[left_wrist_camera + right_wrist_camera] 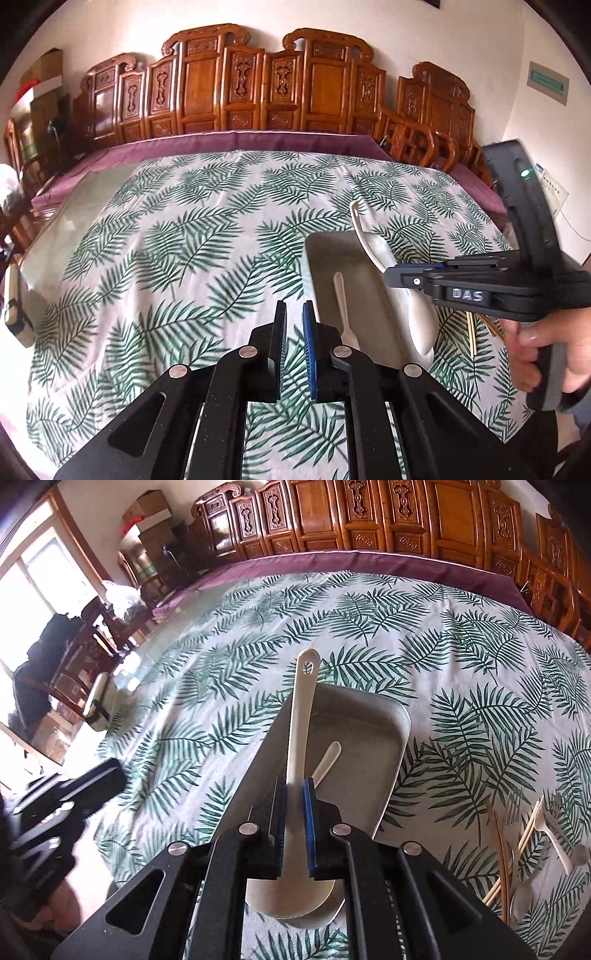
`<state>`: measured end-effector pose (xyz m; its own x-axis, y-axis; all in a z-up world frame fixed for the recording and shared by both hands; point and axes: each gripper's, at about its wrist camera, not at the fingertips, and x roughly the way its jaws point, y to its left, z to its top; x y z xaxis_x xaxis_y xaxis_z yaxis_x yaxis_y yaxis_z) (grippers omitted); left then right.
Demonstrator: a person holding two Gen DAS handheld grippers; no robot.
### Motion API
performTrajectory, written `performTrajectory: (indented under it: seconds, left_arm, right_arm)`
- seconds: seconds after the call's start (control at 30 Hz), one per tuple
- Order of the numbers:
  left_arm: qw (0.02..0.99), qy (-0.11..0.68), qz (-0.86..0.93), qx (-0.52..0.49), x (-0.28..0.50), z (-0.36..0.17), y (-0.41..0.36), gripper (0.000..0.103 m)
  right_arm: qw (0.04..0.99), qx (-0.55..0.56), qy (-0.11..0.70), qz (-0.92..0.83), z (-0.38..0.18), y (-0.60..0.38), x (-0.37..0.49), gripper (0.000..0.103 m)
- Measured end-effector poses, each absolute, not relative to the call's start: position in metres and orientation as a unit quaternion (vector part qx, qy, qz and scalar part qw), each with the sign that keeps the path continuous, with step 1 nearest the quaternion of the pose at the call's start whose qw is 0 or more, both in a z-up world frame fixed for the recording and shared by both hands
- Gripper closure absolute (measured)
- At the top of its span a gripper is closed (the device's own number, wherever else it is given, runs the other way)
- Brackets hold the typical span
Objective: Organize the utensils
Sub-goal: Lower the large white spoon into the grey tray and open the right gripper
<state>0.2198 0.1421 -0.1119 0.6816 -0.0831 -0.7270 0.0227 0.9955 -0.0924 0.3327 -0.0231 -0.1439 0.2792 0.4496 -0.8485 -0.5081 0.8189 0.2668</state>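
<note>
My right gripper (294, 786) is shut on a large white rice paddle (301, 716) and holds it over the grey rectangular tray (400, 723), handle pointing away. In the left wrist view the right gripper (393, 275) holds the paddle (373, 243) tilted above the tray (314, 258). A small white spoon (341, 306) lies inside the tray; it also shows in the right wrist view (327, 758). My left gripper (294, 314) hovers just left of the tray, fingers nearly together with nothing between them.
Forks, chopsticks and a white utensil (532, 834) lie loose on the leaf-patterned tablecloth (443, 635) right of the tray. A pale case (98, 701) sits at the table's left edge. Carved wooden chairs (258, 85) line the far side.
</note>
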Motion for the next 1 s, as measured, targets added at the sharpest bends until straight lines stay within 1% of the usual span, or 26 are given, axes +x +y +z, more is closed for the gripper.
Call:
performTrajectory:
  seconds: [0.2, 0.33, 0.37, 0.43, 0.7, 1.0]
  left_arm:
    - [0.915, 0.4, -0.022, -0.044, 0.209, -0.112, 0.143, 0.095]
    - [0.915, 0.399, -0.023, -0.043, 0.203, -0.11, 0.14, 0.095]
    - [0.915, 0.4, -0.024, -0.042, 0.202, -0.11, 0.139, 0.095]
    - [0.915, 0.4, -0.024, -0.039, 0.199, -0.11, 0.136, 0.095]
    - [0.915, 0.401, -0.035, -0.029, 0.196, -0.107, 0.119, 0.095]
    - [0.91, 0.406, -0.079, -0.01, 0.198, -0.106, 0.069, 0.094]
  right_arm:
    - [0.799, -0.039, 0.527, 0.285, -0.162, -0.019, 0.331, 0.091]
    - [0.802, -0.041, 0.522, 0.288, -0.162, -0.023, 0.33, 0.091]
    - [0.802, -0.041, 0.521, 0.288, -0.161, -0.024, 0.329, 0.087]
    - [0.804, -0.039, 0.518, 0.291, -0.159, -0.026, 0.328, 0.083]
    - [0.824, -0.054, 0.48, 0.296, -0.129, -0.059, 0.3, 0.083]
    - [0.841, -0.061, 0.464, 0.272, -0.109, -0.129, 0.273, 0.083]
